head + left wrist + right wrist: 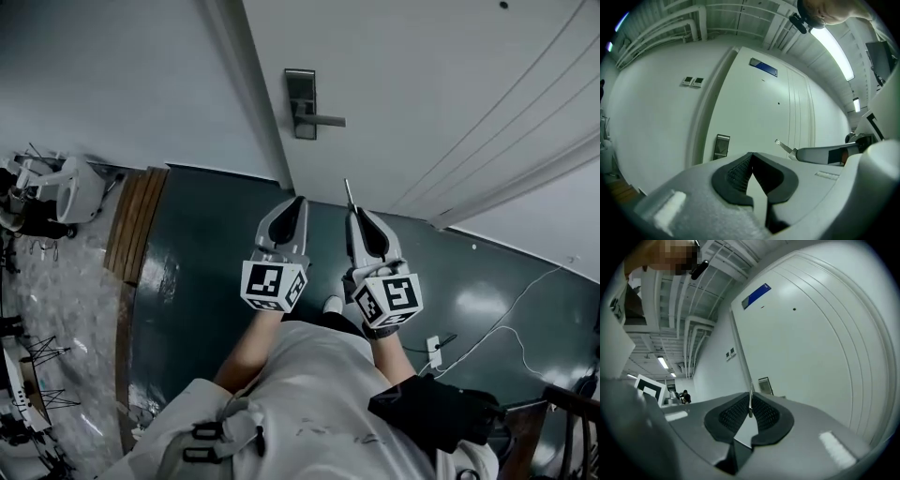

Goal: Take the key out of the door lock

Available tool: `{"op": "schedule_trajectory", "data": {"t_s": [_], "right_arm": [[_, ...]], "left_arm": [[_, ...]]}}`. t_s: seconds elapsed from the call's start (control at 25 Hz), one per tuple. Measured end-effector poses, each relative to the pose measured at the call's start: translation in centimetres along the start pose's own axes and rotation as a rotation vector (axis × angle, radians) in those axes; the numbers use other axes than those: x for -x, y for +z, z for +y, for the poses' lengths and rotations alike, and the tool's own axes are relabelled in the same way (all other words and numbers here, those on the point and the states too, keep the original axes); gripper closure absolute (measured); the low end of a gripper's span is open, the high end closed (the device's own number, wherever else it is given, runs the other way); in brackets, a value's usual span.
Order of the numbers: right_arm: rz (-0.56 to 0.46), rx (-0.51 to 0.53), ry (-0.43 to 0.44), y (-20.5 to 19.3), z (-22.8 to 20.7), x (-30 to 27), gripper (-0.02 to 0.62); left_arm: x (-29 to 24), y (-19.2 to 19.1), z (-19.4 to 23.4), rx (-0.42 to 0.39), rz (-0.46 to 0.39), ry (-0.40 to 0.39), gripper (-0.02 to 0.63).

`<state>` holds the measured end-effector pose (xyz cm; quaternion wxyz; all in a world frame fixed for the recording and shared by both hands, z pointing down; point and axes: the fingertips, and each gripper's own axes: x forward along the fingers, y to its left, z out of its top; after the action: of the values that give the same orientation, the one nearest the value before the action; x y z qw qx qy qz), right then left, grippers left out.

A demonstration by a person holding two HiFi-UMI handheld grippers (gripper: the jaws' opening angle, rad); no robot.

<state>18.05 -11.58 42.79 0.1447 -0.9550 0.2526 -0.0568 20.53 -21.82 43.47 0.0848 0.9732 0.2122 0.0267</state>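
Observation:
The white door (422, 84) carries a metal lock plate with a lever handle (302, 103), and no key shows in it. My right gripper (354, 212) is shut on a thin silver key (348, 193), whose blade sticks out past the tips toward the door. In the right gripper view the key (750, 399) stands edge-on between the pads, with the lock plate (765, 385) beyond it. My left gripper (297, 201) hangs beside it, shut with nothing in it. The left gripper view shows its jaws (751, 157) together, the key (783, 146) off to the right and the lock plate (721, 146) ahead.
The person stands on a dark green floor (206, 281) before the door. A wooden threshold strip (136, 225) and a white machine (75, 192) lie to the left. White cables and a socket (433, 349) lie on the floor at right.

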Motion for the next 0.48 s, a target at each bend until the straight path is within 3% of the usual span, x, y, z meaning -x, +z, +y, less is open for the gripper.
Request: {"op": "schedule_trajectory", "data": {"t_s": [0.12, 0.28, 0.48], "right_arm": [[-0.032, -0.026, -0.005, 0.9, 0.2, 2.0, 0.566], [-0.058, 0.039, -0.102, 1.6, -1.8, 2.9, 0.566], [-0.048, 0.004, -0.135, 1.4, -1.1, 3.5, 0.566]], "left_arm": [[0.7, 1.1, -1.3, -0.042, -0.022, -0.024, 0.605], [0.8, 2.6, -2.5, -0.089, -0.057, -0.085, 0.606], [2.5, 3.7, -2.5, -0.029, -0.114, -0.147, 0.606]]}}
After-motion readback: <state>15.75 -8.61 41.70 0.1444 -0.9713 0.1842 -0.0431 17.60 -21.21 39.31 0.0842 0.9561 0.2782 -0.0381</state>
